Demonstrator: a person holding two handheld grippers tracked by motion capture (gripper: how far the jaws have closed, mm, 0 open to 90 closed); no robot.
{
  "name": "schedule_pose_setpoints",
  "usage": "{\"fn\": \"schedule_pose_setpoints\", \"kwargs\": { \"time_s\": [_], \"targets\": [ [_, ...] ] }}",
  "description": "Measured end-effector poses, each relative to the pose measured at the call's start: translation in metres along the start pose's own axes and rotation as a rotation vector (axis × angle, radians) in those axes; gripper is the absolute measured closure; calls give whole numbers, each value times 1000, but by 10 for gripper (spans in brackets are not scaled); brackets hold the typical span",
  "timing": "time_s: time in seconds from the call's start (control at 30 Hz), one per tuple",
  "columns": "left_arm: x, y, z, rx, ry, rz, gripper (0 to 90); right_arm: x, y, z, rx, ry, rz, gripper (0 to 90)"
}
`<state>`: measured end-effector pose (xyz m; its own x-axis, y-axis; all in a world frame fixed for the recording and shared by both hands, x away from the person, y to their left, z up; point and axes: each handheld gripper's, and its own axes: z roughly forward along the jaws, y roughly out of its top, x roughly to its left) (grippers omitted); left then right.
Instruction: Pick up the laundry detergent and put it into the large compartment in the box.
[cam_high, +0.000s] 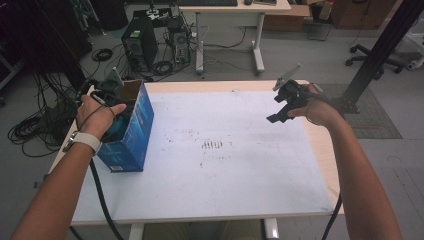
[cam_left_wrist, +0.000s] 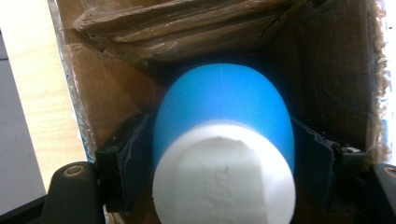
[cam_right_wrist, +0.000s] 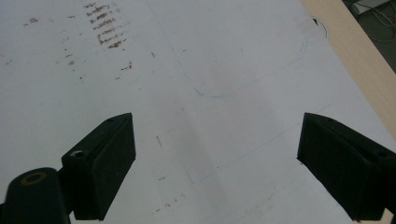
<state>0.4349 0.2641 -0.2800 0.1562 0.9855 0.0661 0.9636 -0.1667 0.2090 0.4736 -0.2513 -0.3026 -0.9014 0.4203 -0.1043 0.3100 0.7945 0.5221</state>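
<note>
Blue-and-white bottle (cam_left_wrist: 224, 140) between left tongs (cam_left_wrist: 219, 163) (inside cardboard box (cam_left_wrist: 116, 88))

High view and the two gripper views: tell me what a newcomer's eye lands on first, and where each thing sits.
First comes the blue cardboard box standing open-topped at the table's left edge, with the left tongs reaching down into it. Inside, a blue bottle with a white cap sits between their black pads, brown cardboard walls all around. Across the table, the right tongs hang open over the scuffed white table sheet.
</note>
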Motion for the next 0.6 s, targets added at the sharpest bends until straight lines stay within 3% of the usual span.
{"fn": "schedule_pose_setpoints", "kwargs": {
  "time_s": [0.6],
  "targets": [
    [-3,0,-8,-7,28,19,202,1,-1,-2,-5,-2,2,116]
  ]
}}
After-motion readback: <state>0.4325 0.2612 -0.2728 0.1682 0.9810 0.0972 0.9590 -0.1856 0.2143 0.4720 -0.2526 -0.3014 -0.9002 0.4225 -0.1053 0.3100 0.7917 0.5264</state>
